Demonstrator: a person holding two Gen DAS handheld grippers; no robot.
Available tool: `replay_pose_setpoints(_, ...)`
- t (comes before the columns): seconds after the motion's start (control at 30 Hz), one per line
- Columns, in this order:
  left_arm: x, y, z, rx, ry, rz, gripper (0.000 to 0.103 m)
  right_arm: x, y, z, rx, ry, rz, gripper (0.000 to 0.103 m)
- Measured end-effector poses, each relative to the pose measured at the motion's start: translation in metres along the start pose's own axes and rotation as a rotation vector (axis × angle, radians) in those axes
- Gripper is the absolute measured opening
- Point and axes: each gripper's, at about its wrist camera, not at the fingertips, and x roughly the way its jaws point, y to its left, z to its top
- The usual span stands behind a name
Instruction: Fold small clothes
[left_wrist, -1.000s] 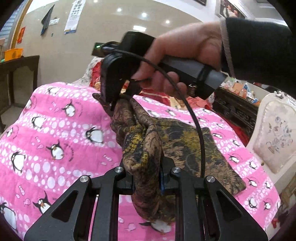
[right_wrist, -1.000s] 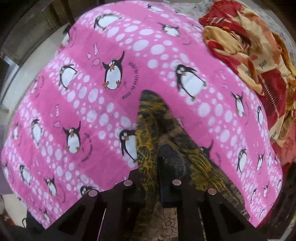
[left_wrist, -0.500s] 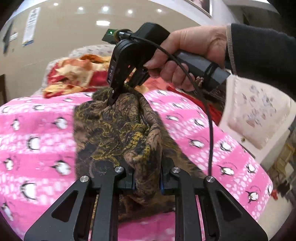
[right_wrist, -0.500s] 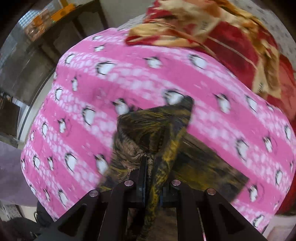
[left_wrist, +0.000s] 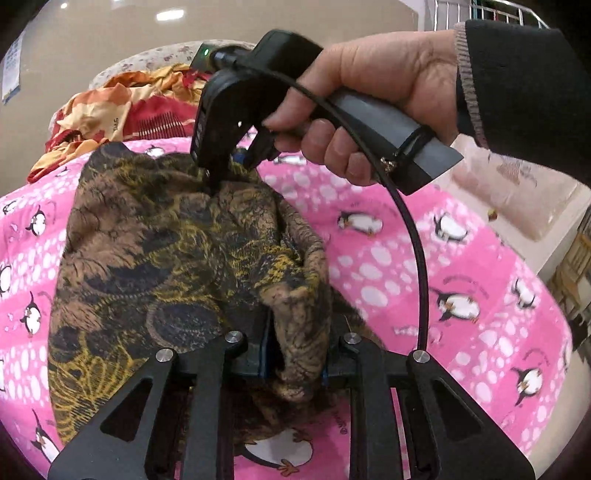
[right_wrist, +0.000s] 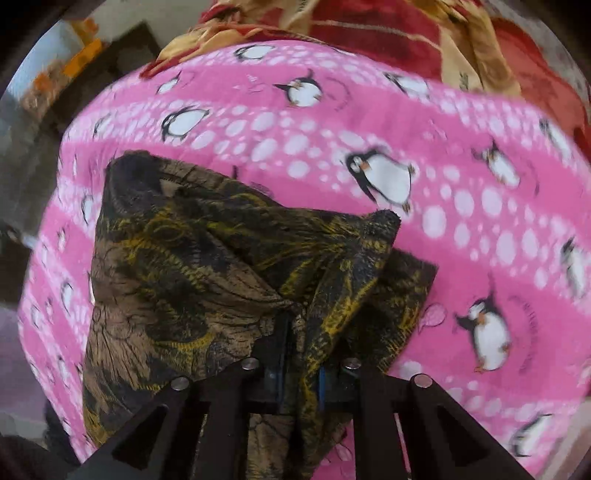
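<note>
A pink penguin-print blanket (left_wrist: 424, 258) is spread over the bed, and a heap of red and orange cloth (left_wrist: 122, 110) is seen at its far left. A brown and yellow patterned garment (left_wrist: 155, 266) is draped across the blanket, lying mostly left of centre. A bunched fold of it is pinched in the left gripper (left_wrist: 295, 354) at the near edge. Farther off, toward the right, another part is caught between the fingers of the right gripper (left_wrist: 221, 173), whose jaws have just been opening slightly, and which is held by a hand (left_wrist: 373, 99) in a dark sleeve (left_wrist: 524, 81).
</note>
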Motion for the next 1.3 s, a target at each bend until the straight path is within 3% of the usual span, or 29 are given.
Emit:
replay_pose_setpoints(0.1, -0.008, -0.004, -0.004, 0.014, 0.006, -0.021, 0.028, -0.005, -0.005, -0.006, 0.02, -0.034, 0.03, 0.019)
replay_pose_setpoints(0.2, -0.033, -0.005, -0.014, 0.052, 0.011, -0.085, 0.029, -0.023, -0.008, -0.014, 0.036, -0.063, -0.015, 0.027)
replay_pose_setpoints(0.3, -0.07, 0.013, -0.027, 0.016, 0.01, -0.157, 0.029, -0.071, -0.009, -0.031, 0.073, -0.193, -0.017, 0.027)
replay_pose_setpoints(0.4, -0.097, 0.051, -0.027, -0.07, -0.029, -0.095, 0.029, -0.123, 0.015, -0.071, 0.026, -0.32, 0.005, 0.029)
replay_pose_setpoints(0.47, -0.096, 0.079, -0.02, -0.145, -0.042, -0.016, 0.028, -0.137, 0.043, -0.1, -0.063, -0.354, 0.023, 0.029)
replay_pose_setpoints(0.5, -0.089, 0.09, -0.017, -0.172, -0.03, 0.019, 0.028, -0.137, 0.058, -0.115, -0.112, -0.357, 0.025, 0.029)
replay_pose_setpoints(0.57, -0.06, 0.104, -0.019, -0.2, 0.047, 0.049, 0.014, -0.123, 0.085, -0.147, -0.166, -0.339, -0.008, 0.029)
replay_pose_setpoints(0.63, -0.037, 0.114, -0.038, -0.238, 0.133, 0.051, 0.012, -0.094, 0.093, -0.173, -0.147, -0.302, -0.014, 0.023)
replay_pose_setpoints(0.7, -0.039, 0.114, -0.052, -0.221, 0.097, 0.055, 0.013, -0.054, 0.083, -0.198, -0.063, -0.237, -0.069, 0.022)
replay_pose_setpoints(0.73, -0.041, 0.112, -0.052, -0.219, 0.097, 0.065, 0.012, -0.047, 0.084, -0.21, -0.033, -0.25, -0.083, 0.022)
replay_pose_setpoints(0.77, -0.042, 0.11, -0.052, -0.222, 0.101, 0.072, 0.012, -0.046, 0.081, -0.226, 0.003, -0.359, -0.077, 0.023)
replay_pose_setpoints(0.83, -0.043, 0.107, -0.05, -0.208, 0.101, 0.087, 0.012, -0.046, 0.078, -0.238, 0.039, -0.419, -0.069, 0.023)
replay_pose_setpoints(0.9, -0.052, 0.107, -0.044, -0.214, 0.103, 0.083, 0.012, -0.051, 0.073, -0.235, 0.088, -0.403, -0.044, 0.022)
replay_pose_setpoints(0.97, -0.063, 0.115, -0.02, -0.229, 0.051, 0.065, 0.012, -0.067, 0.072, -0.223, 0.114, -0.374, -0.04, 0.022)
replay_pose_setpoints(1.03, -0.064, 0.126, 0.011, -0.243, -0.018, 0.067, 0.012, -0.093, 0.079, -0.211, 0.125, -0.444, -0.067, 0.022)
replay_pose_setpoints(1.1, -0.047, 0.14, 0.05, -0.261, -0.048, 0.076, 0.012, -0.11, 0.083, -0.191, 0.152, -0.495, -0.146, 0.022)
replay_pose_setpoints(1.17, -0.01, 0.157, 0.085, -0.286, -0.014, 0.088, 0.012, -0.11, 0.083, -0.159, 0.213, -0.494, -0.197, 0.022)
replay_pose_setpoints(1.3, 0.048, 0.18, 0.116, -0.359, 0.073, 0.14, 0.012, -0.086, 0.079, -0.097, 0.322, -0.466, -0.265, 0.025)
